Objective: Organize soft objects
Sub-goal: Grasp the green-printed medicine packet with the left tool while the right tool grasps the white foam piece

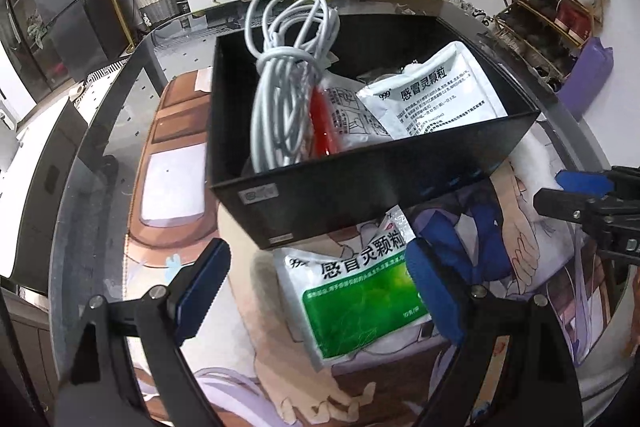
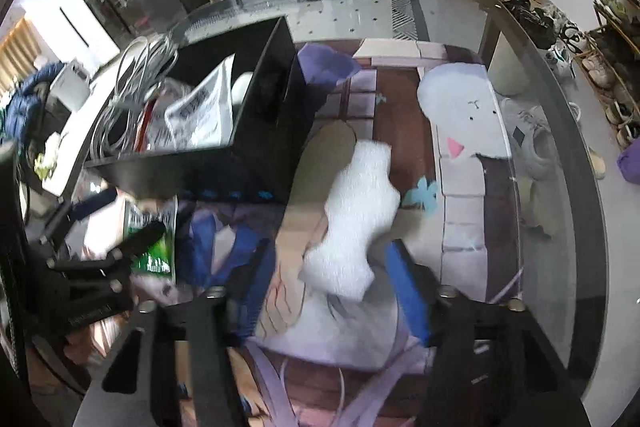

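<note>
Sachet (image 1: 360, 291): green-white, flat on mat, lower centre of left view, between left gripper (image 1: 316, 287) pads, untouched.
Left claw: wide open.
Foam (image 2: 352, 219): white piece, centre of right view, between right gripper (image 2: 332, 291) pads.
Right claw: parted, contact unclear.
Box (image 1: 360, 183): black, upper centre, front edge overlapping sachet top.
Room: bare mat lower left.

I get bright, even indoor light in both views, and strong fisheye bending with dark corners. The left wrist view is sharp; the right is smeared by motion blur around its jaws.

Left claw (image 1: 316, 283) black arms, blue ridged pads, silver screws
</note>
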`<state>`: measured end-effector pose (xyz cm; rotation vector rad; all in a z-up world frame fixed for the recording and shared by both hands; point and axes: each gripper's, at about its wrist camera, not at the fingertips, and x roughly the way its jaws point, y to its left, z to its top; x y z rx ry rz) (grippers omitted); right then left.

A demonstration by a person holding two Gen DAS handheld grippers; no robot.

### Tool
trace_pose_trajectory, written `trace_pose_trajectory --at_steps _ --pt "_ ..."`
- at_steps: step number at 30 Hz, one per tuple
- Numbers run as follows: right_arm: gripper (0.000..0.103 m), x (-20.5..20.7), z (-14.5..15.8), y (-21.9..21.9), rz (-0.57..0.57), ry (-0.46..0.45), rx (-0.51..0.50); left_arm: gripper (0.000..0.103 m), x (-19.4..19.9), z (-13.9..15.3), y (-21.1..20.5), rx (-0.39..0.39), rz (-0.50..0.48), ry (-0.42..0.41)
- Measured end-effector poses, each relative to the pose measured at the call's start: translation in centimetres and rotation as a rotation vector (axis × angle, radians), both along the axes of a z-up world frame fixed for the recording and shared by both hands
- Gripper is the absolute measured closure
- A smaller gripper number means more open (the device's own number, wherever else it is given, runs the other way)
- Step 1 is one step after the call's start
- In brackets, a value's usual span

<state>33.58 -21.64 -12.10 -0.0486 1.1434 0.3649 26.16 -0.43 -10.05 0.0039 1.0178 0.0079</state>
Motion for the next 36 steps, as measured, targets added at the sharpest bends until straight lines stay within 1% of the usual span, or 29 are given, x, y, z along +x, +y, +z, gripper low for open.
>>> trace_pose_trajectory --at_steps 3,6,10,14,16,17,18,20,21,24,25,28,32,36 --pt "0.04 1.1 -0.3 0.4 -0.019 -0.007 -0.018 0.013 0.5 -0.5 -0.2 0.02 0.003 0.002" --pt "0.04 1.8 -0.6 0.7 -0.025 -0.013 -0.033 0.013 0.8 -0.8 -0.1 0.015 0.008 0.007" --pt "0.04 1.9 -1.0 1.0 -0.015 -0.008 -0.039 0.013 0.7 -0.7 -0.5 0.015 -0.005 -0.002" --pt "0.04 1.9 -1.0 1.1 -0.013 -0.008 -0.036 0.012 0.5 -0.8 -0.8 0.041 -0.009 0.001" --pt "0.04 1.6 -1.0 1.1 -0.013 -0.006 -0.037 0.011 0.3 -0.8 -0.9 0.041 -0.012 0.004" --pt "0.04 1.5 -1.1 1.2 -0.012 -0.005 -0.04 0.01 0.3 -1.0 -0.9 0.036 -0.01 0.012" --pt "0.04 1.5 -1.3 1.3 -0.01 -0.003 -0.046 0.007 0.2 -1.2 -0.8 0.03 -0.003 0.026" --pt "0.04 1.4 -1.5 1.5 -0.005 -0.008 -0.059 0.003 0.0 -1.5 -0.6 0.017 0.022 0.03" --pt "0.041 1.3 -1.5 1.7 0.004 -0.017 -0.068 0.003 -0.1 -1.5 -0.5 0.011 0.026 0.031" --pt "0.058 0.9 -1.4 2.2 0.044 -0.012 -0.092 0.003 0.0 -1.5 -0.2 0.007 0.015 0.04" --pt "0.067 0.6 -1.4 2.2 0.057 -0.002 -0.09 0.003 0.0 -1.5 0.0 0.006 0.014 0.044" --pt "0.067 -0.3 -1.0 2.5 0.102 0.023 -0.074 0.003 -0.4 -1.6 0.3 -0.01 0.01 0.059" --pt "0.067 -1.6 -0.6 3.6 0.148 -0.001 -0.118 0.003 -0.8 -1.4 0.0 -0.005 0.001 0.073" --pt "0.067 -2.1 -1.1 4.1 0.17 0.017 -0.129 0.003 -1.1 -1.3 -0.3 -0.01 -0.006 0.087"
